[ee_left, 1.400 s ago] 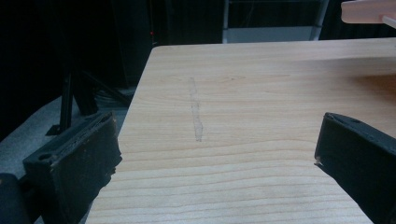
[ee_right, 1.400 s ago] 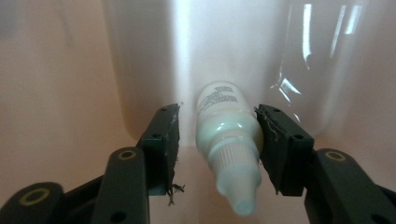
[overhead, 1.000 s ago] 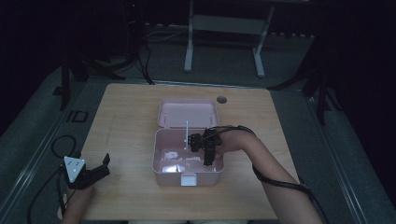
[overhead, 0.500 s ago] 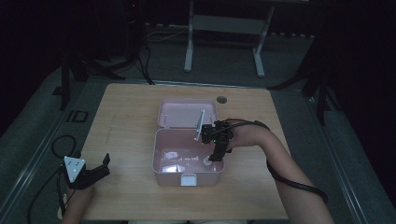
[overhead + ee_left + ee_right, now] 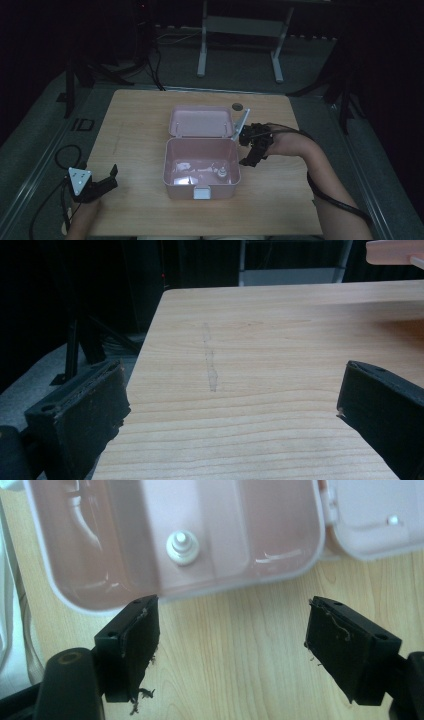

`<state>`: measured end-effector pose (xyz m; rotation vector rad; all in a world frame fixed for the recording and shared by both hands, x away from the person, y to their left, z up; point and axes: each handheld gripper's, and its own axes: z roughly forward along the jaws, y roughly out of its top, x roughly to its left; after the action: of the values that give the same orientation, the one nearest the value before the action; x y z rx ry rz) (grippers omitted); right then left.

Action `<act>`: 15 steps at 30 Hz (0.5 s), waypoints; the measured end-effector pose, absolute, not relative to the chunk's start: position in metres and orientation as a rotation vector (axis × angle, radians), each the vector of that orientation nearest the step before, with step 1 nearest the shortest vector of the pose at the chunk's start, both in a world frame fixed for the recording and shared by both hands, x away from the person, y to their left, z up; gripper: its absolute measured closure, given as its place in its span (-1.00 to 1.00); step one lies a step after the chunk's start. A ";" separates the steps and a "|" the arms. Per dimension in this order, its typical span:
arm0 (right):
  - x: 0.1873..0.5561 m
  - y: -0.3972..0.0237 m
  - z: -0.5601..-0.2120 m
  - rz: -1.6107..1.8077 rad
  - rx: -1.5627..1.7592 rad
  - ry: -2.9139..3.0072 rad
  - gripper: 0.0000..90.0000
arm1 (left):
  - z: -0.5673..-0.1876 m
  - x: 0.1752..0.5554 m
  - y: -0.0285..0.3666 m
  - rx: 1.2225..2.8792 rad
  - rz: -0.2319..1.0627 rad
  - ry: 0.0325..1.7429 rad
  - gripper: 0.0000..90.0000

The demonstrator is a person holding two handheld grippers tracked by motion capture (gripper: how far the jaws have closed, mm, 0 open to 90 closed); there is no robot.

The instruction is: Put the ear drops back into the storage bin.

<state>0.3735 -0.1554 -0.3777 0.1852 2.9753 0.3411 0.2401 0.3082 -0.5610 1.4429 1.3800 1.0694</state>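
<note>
Right gripper (image 5: 250, 150), jaws wide and empty, hovers beside the open pink plastic box (image 5: 200, 172); left gripper (image 5: 102, 182), also agape and empty, rests apart. Next likely reaching inside.

Open box (image 5: 201, 168) mid-table (image 5: 135, 130); right tongs (image 5: 248, 151) beside it, left tongs (image 5: 106, 179) near-left corner.

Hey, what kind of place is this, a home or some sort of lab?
Probably a lab or recording studio, not a home: a dim room, a bare wooden table holding one pink box, cables on the floor, and metal stand legs behind.
</note>
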 end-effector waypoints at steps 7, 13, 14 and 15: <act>0.376 -0.187 -0.393 0.448 0.329 2.930 -0.53 | -0.561 0.240 0.308 1.444 1.068 1.383 -0.99; 0.379 -0.213 -0.418 0.536 0.464 2.872 -0.53 | -0.561 0.240 0.308 1.444 1.070 1.383 -0.99; 0.380 -0.217 -0.422 0.555 0.484 2.860 -0.53 | -0.561 0.240 0.308 1.444 1.070 1.384 -0.99; 0.381 -0.220 -0.427 0.566 0.508 2.848 -0.53 | -0.561 0.240 0.308 1.444 1.070 1.384 -0.99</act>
<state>0.3805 -0.2201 -0.4267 0.5078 2.8483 0.5662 0.2404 0.3082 -0.5609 1.4439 1.3839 1.0696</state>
